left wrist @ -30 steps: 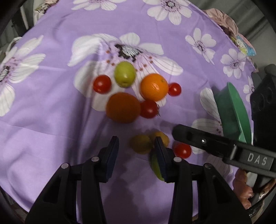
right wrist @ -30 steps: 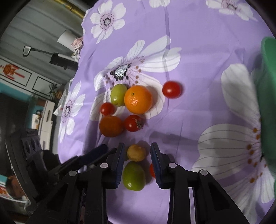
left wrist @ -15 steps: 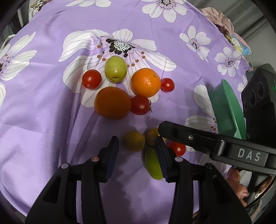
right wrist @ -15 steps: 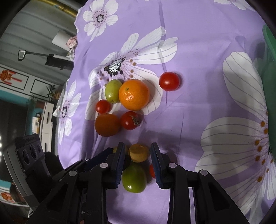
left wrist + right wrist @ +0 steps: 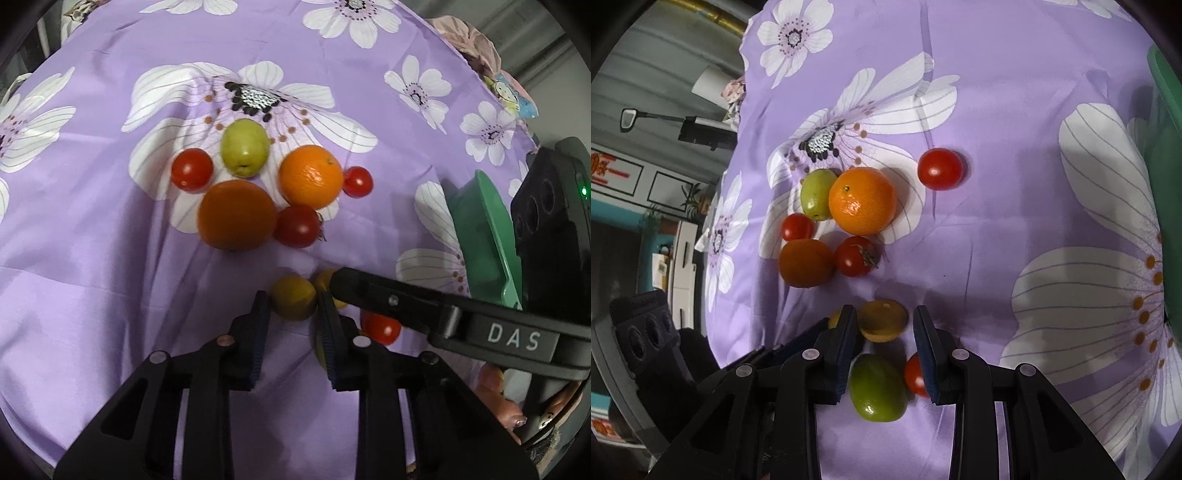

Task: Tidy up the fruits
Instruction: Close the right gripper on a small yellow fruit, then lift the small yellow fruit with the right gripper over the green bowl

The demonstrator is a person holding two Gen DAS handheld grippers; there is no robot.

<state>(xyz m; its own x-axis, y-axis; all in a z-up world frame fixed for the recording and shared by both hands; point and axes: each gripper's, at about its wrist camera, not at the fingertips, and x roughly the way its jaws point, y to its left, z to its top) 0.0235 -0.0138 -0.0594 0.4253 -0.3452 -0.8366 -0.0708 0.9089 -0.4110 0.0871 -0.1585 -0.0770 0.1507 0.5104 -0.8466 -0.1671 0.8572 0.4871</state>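
Observation:
Fruits lie on a purple flowered cloth (image 5: 92, 258). My left gripper (image 5: 293, 306) has closed around a small yellow fruit (image 5: 293, 302), pads at its sides. My right gripper (image 5: 884, 317) is open around a second yellow fruit (image 5: 882, 320), which shows beside the first in the left wrist view (image 5: 325, 280). Below the right fingers lie a green fruit (image 5: 877, 387) and a red tomato (image 5: 915, 374). Farther off sit two oranges (image 5: 236, 216) (image 5: 310, 175), a green fruit (image 5: 244, 147) and three tomatoes (image 5: 191, 170) (image 5: 298, 226) (image 5: 357, 181).
A green bowl (image 5: 484, 236) stands at the right of the cloth, also at the right edge of the right wrist view (image 5: 1167, 122). The right gripper's black body crosses the left wrist view (image 5: 461, 321). Room furniture shows beyond the table's left edge.
Both grippers moved forward toward the small yellow fruits. The left jaws narrowed from wide open onto one yellow fruit. The right jaws stayed open, now reaching around the other.

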